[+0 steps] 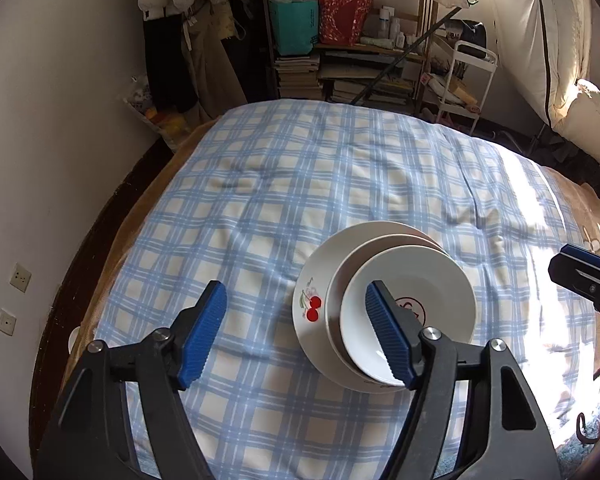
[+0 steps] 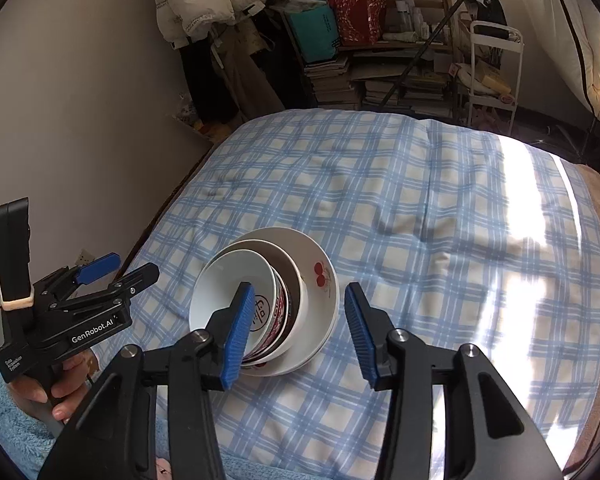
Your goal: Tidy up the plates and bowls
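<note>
stack sits on the bed, on the blue plaid cover, toward the near side between both tools. bottom is a cherry-print plate, in it a wider shallow bowl, and nested in that a white bowl with a red logo inside; right view shows a red pattern on its outer wall. nothing else in any of them that i can see, no food or liquid. the nest sits off-centre, pushed toward one side of the plate rather than concentric. looks like stacking is basically done, so the step in hand is probably release/tidy. left gripper has fingers spread wide, holding nothing; its right finger overlaps the white bowl in view, contact unclear. right gripper is likewise wide open and empty, hovering over the stack's near edge. if centring it: nudge the rims low and slow and avoid tipping, the soft bedding gives under load. back out straight so a finger doesn't catch a rim.
</note>
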Motion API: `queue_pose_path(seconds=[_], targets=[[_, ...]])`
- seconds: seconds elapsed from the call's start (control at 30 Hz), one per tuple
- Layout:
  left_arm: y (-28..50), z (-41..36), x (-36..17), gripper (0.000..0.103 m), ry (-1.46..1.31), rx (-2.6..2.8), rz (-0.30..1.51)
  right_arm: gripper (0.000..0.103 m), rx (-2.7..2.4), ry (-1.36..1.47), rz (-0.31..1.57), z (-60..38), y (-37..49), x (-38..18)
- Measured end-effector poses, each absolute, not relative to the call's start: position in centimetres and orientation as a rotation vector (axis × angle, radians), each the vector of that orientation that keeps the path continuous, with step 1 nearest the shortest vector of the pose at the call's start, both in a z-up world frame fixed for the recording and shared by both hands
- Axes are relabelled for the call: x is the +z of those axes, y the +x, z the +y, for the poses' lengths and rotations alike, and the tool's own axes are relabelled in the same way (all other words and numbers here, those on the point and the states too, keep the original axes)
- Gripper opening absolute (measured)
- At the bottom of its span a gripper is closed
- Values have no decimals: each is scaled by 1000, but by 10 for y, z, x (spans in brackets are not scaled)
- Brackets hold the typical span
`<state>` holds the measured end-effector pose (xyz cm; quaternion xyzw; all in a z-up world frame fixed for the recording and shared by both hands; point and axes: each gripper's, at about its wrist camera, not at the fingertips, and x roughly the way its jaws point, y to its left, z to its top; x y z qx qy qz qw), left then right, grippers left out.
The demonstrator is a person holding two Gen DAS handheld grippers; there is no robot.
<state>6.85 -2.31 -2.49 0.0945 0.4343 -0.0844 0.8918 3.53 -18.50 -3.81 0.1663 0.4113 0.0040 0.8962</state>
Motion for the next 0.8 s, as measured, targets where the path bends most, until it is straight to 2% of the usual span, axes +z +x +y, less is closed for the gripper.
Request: queue_pose_path(seconds=[0.17,0.43,0.8], targets=[[46,-13,-4,95,210,-110,753,71,17,319,760,-184,16,-25],[5,-3,21,99,197,-110,574,101,21,239,623,-175,-15,-11],[-26,-2,26,100,223,-101,488,103,-31,174,525,-167,-33,-7]])
